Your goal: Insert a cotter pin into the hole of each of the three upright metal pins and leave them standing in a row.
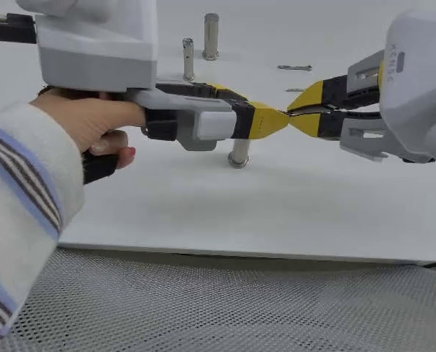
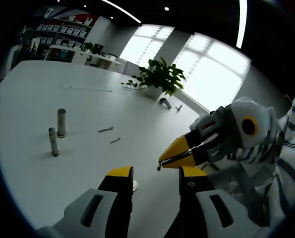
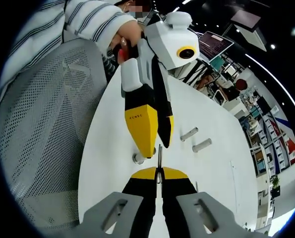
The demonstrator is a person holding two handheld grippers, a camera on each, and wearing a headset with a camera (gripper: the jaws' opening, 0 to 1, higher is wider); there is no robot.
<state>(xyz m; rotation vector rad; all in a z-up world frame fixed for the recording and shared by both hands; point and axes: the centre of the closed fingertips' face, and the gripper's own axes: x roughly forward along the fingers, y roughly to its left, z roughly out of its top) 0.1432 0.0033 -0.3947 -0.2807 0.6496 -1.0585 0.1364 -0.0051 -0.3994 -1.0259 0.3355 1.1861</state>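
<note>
Three metal pins stand on the white table: a thick one (image 1: 211,37), a thinner one (image 1: 188,59), and a third (image 1: 238,155) whose top is hidden behind my left gripper (image 1: 276,122). The left gripper (image 2: 156,173) is open, with that pin's base (image 2: 134,186) just behind its left jaw. My right gripper (image 1: 300,115) comes in from the right, shut on a thin cotter pin (image 3: 159,157). The cotter pin's tip (image 2: 158,167) reaches almost to the left gripper's jaw tips. My right gripper (image 3: 159,174) points at the near pin's base (image 3: 138,158).
Two loose cotter pins (image 1: 294,68) (image 1: 297,89) lie on the table behind the right gripper. The table's front edge (image 1: 239,255) borders a grey mesh surface (image 1: 225,308). A hand in a striped sleeve (image 1: 27,169) holds the left gripper.
</note>
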